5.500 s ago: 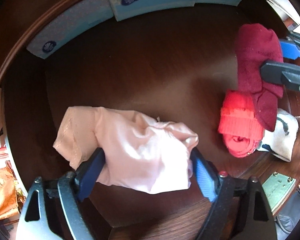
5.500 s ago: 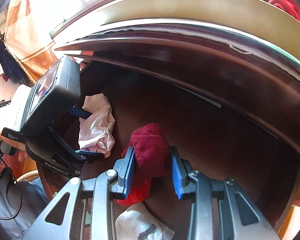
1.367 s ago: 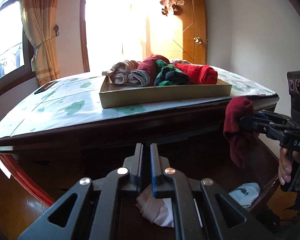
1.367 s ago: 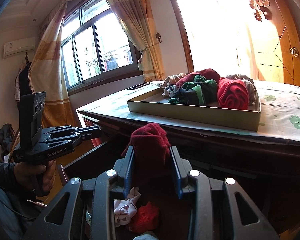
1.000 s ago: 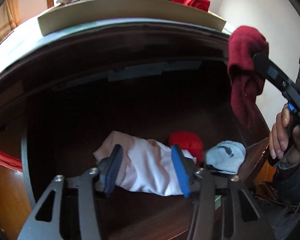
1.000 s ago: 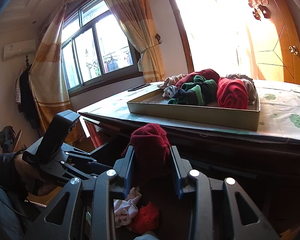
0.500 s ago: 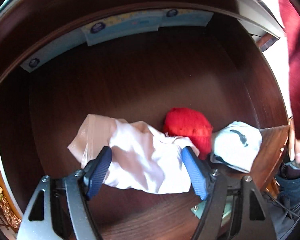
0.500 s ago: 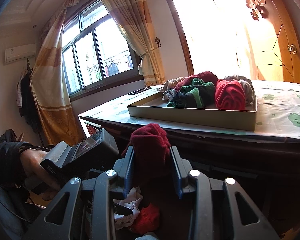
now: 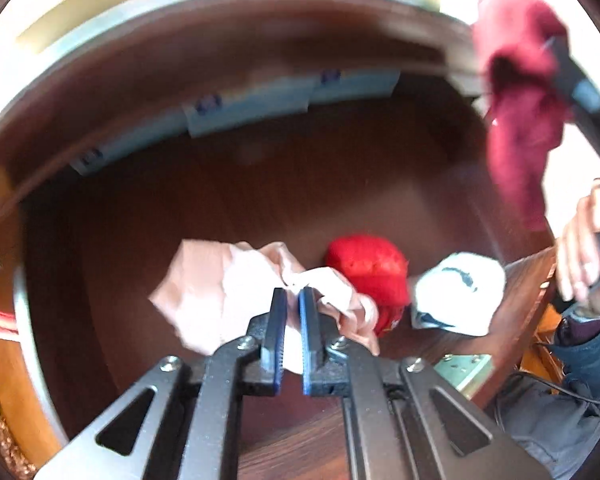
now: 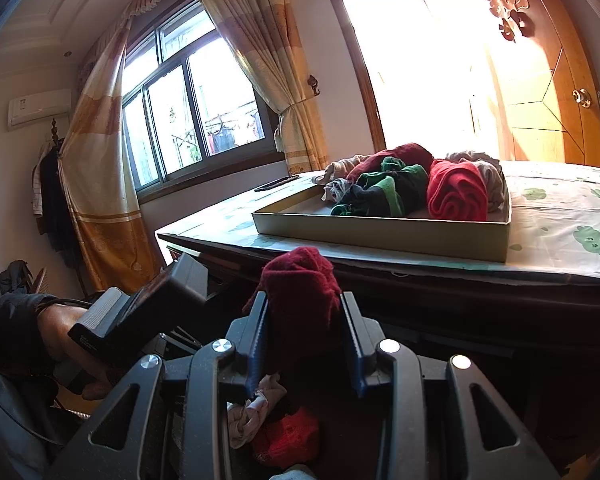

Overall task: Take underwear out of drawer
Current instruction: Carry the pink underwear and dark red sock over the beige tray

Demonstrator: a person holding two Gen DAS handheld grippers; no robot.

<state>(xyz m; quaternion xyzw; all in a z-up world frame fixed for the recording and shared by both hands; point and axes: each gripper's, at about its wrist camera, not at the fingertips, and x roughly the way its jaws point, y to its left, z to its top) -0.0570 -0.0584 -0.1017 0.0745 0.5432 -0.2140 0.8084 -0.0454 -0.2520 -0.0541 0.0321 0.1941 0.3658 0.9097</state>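
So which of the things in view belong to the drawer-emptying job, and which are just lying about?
Part of the job:
- drawer
- pink underwear, pinched by the left hand-held gripper
- dark red garment in the right hand-held gripper
- red bundle
- white bundle

Lying about:
- tissue packs
- tray of clothes
- curtains

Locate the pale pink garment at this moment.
In the left wrist view the pale pink garment lies on the drawer floor near its front, pinched by the shut left gripper, with the red bundle touching its right side.
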